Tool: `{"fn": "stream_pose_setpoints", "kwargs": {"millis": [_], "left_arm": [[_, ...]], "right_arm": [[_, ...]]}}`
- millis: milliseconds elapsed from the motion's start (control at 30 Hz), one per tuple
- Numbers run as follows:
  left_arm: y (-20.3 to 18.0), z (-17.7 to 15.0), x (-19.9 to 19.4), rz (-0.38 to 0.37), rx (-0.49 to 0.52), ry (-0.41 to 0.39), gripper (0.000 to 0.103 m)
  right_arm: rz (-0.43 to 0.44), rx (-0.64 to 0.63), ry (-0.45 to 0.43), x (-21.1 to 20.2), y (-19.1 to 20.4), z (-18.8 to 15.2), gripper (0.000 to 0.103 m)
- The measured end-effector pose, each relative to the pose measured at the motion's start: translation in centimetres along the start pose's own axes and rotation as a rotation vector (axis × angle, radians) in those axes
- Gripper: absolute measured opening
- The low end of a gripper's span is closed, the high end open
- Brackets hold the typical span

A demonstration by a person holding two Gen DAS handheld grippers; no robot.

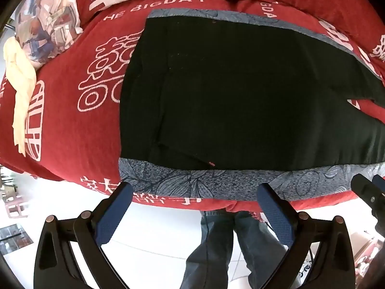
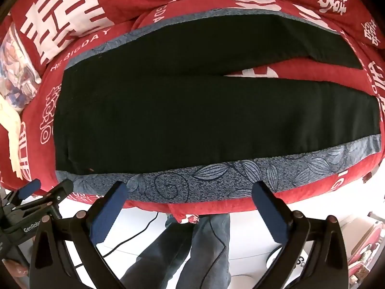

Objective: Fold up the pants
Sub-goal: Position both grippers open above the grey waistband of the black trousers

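Black fabric with blue-grey floral side bands: the pants [image 2: 192, 120] lie flat on the red bedspread [image 2: 240, 204], legs split apart toward the far right. Both the left gripper [image 1: 195, 200] and the right gripper [image 2: 190, 197] hang spread wide and empty just short of the near band. For a clean first fold, I'd pinch that near band at waist and hem together, then carry it straight ahead onto the far leg, edges matched.

Open air lies between each claw's spread fingers. Ahead, the pants [image 2: 192, 110] cover the bed [image 2: 216, 207]; pillow [image 1: 48, 19] far left.
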State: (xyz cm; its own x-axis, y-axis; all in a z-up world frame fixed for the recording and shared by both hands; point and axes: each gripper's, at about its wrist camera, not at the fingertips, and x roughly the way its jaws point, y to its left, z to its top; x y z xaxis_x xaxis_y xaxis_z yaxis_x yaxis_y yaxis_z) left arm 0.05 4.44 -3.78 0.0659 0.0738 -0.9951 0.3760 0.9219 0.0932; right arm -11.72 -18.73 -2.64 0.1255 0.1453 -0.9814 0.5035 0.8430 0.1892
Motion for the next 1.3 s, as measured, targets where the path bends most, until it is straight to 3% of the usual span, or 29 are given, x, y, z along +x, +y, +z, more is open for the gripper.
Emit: {"fn": "stream_pose_setpoints", "kwargs": {"millis": [333, 667, 767, 1300], "left_arm": [[-0.4, -0.4, -0.4, 0.02, -0.065, 0.005, 0.103], [-3.2, -0.6, -0.3, 0.043, -0.118, 0.027, 0.103], [-4.1, -0.6, -0.6, 0.049, -0.118, 0.039, 0.103], [-6.1, -0.2, -1.4, 0.066, -0.123, 0.014, 0.103]], "right_arm": [[0.004, -0.045, 0.019, 0.8, 0.3, 0.6, 0.103], [-0.032, -0.144, 0.074, 1.5, -1.1, 0.9, 0.103], [-0.005, -0.148, 0.081, 1.2, -1.7, 0.7, 0.103], [-0.055, -0.152, 0.073, 1.0, -3.8, 1.3, 0.103]]}}
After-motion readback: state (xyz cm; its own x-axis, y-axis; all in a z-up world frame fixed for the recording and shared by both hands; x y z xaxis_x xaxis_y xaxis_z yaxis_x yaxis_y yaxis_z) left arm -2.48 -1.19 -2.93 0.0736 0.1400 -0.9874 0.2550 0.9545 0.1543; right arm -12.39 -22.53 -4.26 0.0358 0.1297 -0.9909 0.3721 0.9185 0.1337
